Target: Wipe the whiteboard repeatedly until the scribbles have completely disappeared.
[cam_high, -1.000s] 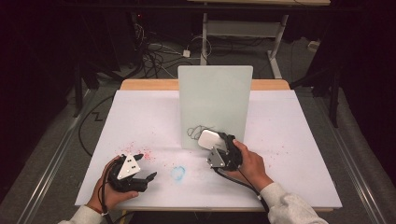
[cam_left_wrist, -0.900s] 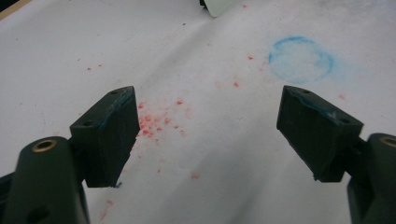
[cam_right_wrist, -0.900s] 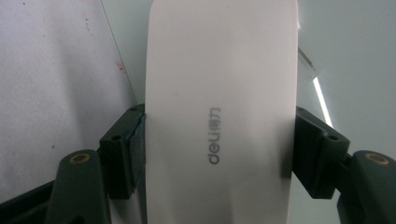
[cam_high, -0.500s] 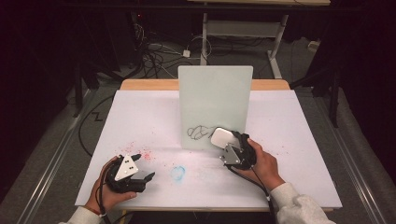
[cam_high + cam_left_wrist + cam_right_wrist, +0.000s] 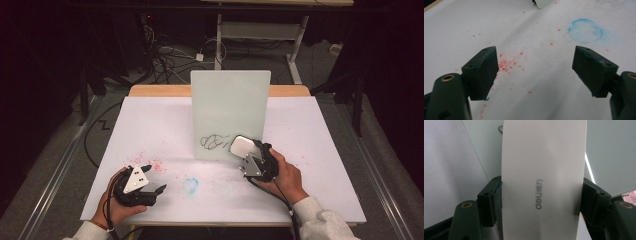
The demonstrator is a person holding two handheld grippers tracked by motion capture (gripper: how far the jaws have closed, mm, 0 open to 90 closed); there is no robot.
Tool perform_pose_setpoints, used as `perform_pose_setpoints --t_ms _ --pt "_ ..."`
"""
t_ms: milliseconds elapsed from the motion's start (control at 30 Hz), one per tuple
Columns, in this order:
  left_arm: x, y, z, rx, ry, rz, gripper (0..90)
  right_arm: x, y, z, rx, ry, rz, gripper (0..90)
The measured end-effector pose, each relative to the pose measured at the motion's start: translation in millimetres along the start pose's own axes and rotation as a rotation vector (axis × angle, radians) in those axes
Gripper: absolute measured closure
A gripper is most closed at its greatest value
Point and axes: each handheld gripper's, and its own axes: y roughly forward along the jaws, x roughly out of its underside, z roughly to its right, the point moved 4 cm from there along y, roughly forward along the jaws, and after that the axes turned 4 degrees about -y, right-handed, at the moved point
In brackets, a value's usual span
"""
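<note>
An upright pale green board (image 5: pixel 231 112) stands mid-table with a black scribble (image 5: pixel 214 142) low on its face. My right gripper (image 5: pixel 250 155) is shut on a white eraser (image 5: pixel 242 145) (image 5: pixel 544 182) printed "deli", its far end at the board's lower right, beside the scribble. The board's face (image 5: pixel 609 152) rises just behind the eraser. My left gripper (image 5: pixel 152 181) (image 5: pixel 535 72) rests open near the table's front left, nothing between its jaws, over red specks (image 5: pixel 507 63) on the white sheet.
The white sheet (image 5: pixel 150 125) covers the table; a blue smudged ring (image 5: pixel 190 185) (image 5: pixel 586 30) lies near the front middle and red specks (image 5: pixel 150 162) to its left. Cables (image 5: pixel 170 60) and a frame's legs stand on the floor beyond the far edge.
My right gripper has carried the eraser rightwards along the board's foot, uncovering the black scribble. The left gripper has stayed put.
</note>
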Motion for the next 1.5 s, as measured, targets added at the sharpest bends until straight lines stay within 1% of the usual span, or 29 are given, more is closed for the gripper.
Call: perform_pose_setpoints --t_ms 33,100,167,200,267,300,333,467,600,633,700,767,833,900,933,967,1000,1033,1100,1200,1233,1300,1367,1433,1500 --pt "-0.2 0.5 0.3 0.000 0.002 -0.002 20.1 -2.7 0.5 -2.1 0.000 -0.004 -0.001 30.6" --pt "-0.7 1.4 0.8 0.003 0.007 -0.004 20.1 -10.3 2.7 -6.9 0.000 -0.040 0.002 30.6" --pt "-0.5 2.4 2.0 0.011 -0.003 -0.011 20.1 -20.3 5.7 -14.1 -0.003 -0.064 0.008 30.6" --pt "-1.1 2.7 1.3 0.007 0.008 -0.006 20.1 -25.9 7.2 -17.1 -0.003 -0.080 0.010 30.6" --pt "-0.7 3.5 2.0 0.016 -0.002 -0.011 20.1 -37.0 10.3 -22.9 -0.010 -0.096 0.020 30.6" --pt "-0.7 3.7 1.9 0.016 0.000 -0.013 20.1 -42.1 12.3 -25.7 -0.008 -0.097 0.032 30.6" --pt "-0.8 3.8 1.8 0.016 -0.001 -0.012 20.1 -46.8 12.8 -27.3 -0.007 -0.104 0.024 30.6" --pt "-1.0 3.8 1.4 0.016 -0.006 -0.010 20.1 -64.6 17.6 -35.2 -0.018 -0.114 0.041 30.6" --pt "-1.0 3.5 1.5 0.016 -0.008 -0.010 20.1 -81.9 22.6 -44.2 -0.009 -0.164 0.060 30.7" --pt "-1.0 3.5 1.5 0.017 -0.009 -0.010 20.1 -85.6 23.3 -45.8 -0.014 -0.159 0.057 30.7" --pt "-0.9 3.4 1.4 0.016 -0.009 -0.009 20.1 -91.2 24.7 -47.6 -0.014 -0.166 0.060 30.7" --pt "-0.7 3.1 1.1 0.017 -0.011 -0.008 20.1 -93.8 25.8 -48.3 -0.009 -0.158 0.068 30.7" --pt "-0.5 2.5 0.7 0.015 -0.013 -0.008 20.1 -93.2 25.2 -47.7 -0.019 -0.153 0.062 30.7" --pt "-0.3 1.7 0.6 0.015 -0.014 -0.005 20.1 -92.0 24.6 -44.7 -0.028 -0.151 0.063 30.7" --pt "-0.2 1.2 0.5 0.014 -0.014 -0.004 20.1 -91.4 24.2 -41.8 -0.023 -0.144 0.067 30.7" --pt "-0.4 0.7 -0.2 0.008 -0.006 0.002 20.1 -90.4 23.4 -38.4 -0.023 -0.133 0.066 30.7" --pt "0.3 0.2 0.2 0.012 -0.015 -0.002 20.1 -89.4 22.7 -34.7 -0.019 -0.121 0.066 30.8" --pt "0.5 -0.1 0.0 0.012 -0.017 -0.001 20.1 -88.5 21.6 -31.1 -0.012 -0.098 0.062 30.8" --pt "0.8 -1.1 -0.6 0.010 -0.020 0.000 20.1 -87.0 20.0 -22.7 -0.005 -0.075 0.060 30.8" --pt "1.1 -2.3 -1.1 0.010 -0.023 0.003 20.1 -85.2 17.1 -9.8 0.016 -0.021 0.051 30.8" --pt "1.0 -2.5 -1.2 0.010 -0.023 0.004 20.1 -85.2 16.4 -5.7 0.020 -0.010 0.050 30.8" --pt "1.0 -2.5 -1.1 0.010 -0.023 0.004 20.1 -86.2 15.6 -1.0 0.043 0.011 0.054 30.8" --pt "0.8 -2.4 -0.7 0.010 -0.022 0.003 20.1 -88.5 16.2 -0.6 0.045 0.014 0.057 30.8" --pt "0.4 -2.2 -0.3 0.012 -0.021 0.005 20.1 -93.2 16.9 -1.5 0.048 0.005 0.056 30.8" --pt "0.2 -2.1 0.1 0.015 -0.019 0.005 20.1 -100.6 18.9 -6.4 0.045 -0.013 0.058 30.8"
